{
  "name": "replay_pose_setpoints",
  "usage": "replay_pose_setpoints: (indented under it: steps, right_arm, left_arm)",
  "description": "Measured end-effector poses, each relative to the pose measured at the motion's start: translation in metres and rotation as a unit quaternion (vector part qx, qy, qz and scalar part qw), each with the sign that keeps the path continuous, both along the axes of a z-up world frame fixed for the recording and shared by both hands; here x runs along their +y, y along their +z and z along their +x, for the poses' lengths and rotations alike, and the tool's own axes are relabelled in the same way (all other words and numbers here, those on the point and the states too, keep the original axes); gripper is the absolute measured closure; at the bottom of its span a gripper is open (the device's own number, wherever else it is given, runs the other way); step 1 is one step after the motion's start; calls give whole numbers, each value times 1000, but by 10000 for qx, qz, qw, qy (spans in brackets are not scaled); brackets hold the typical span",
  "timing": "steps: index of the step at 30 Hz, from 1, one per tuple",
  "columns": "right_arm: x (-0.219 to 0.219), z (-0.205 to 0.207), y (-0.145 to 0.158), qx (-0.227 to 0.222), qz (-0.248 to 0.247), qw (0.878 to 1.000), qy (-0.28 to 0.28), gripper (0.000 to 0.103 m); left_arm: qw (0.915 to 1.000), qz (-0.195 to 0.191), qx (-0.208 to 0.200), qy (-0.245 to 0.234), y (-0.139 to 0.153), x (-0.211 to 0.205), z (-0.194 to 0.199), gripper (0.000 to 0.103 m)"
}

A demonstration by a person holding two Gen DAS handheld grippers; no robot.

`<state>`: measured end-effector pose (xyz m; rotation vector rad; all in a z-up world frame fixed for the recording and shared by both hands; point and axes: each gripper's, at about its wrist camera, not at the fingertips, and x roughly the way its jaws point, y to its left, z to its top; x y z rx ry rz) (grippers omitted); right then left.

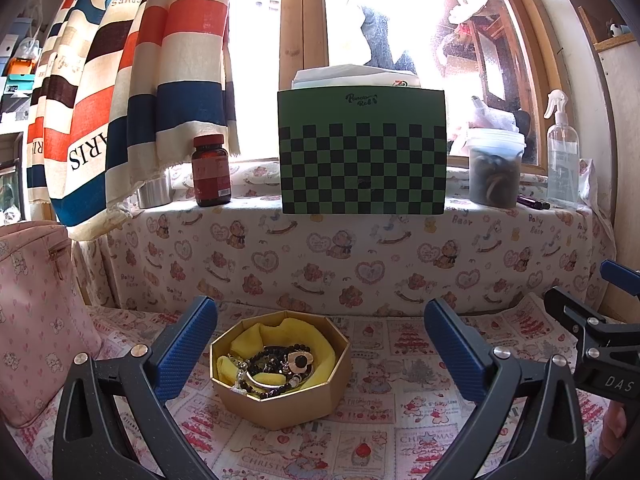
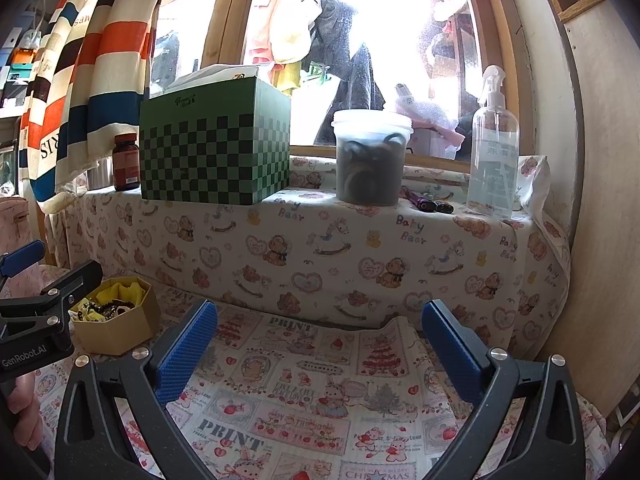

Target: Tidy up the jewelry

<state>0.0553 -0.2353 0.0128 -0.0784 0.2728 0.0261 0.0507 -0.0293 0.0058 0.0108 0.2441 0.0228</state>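
Note:
A gold octagonal box [image 1: 288,402] lined with yellow cloth sits on the printed tablecloth. It holds a tangle of black bead bracelets [image 1: 280,360], a silver bangle and a round flower charm. My left gripper [image 1: 320,344] is open and empty, with its left finger beside the box. The box also shows at the far left of the right wrist view [image 2: 120,330]. My right gripper [image 2: 320,340] is open and empty over bare cloth to the right of the box. Its frame appears at the right edge of the left wrist view [image 1: 592,336].
A cloth-covered ledge [image 1: 360,256] rises behind the box. On it stand a green checkered box [image 1: 362,164], a brown pill bottle [image 1: 211,172], a plastic tub [image 1: 495,168] and a spray bottle [image 1: 562,160]. A pink bag [image 1: 36,320] stands at the left.

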Motion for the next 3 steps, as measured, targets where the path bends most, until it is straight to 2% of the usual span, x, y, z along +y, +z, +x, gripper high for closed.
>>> replay_pose_setpoints:
  steps: [3]
  right_arm:
    - [0, 1, -1, 31, -5, 10000, 30, 0]
  left_arm:
    - [10000, 36, 69, -35, -3, -1, -1, 0]
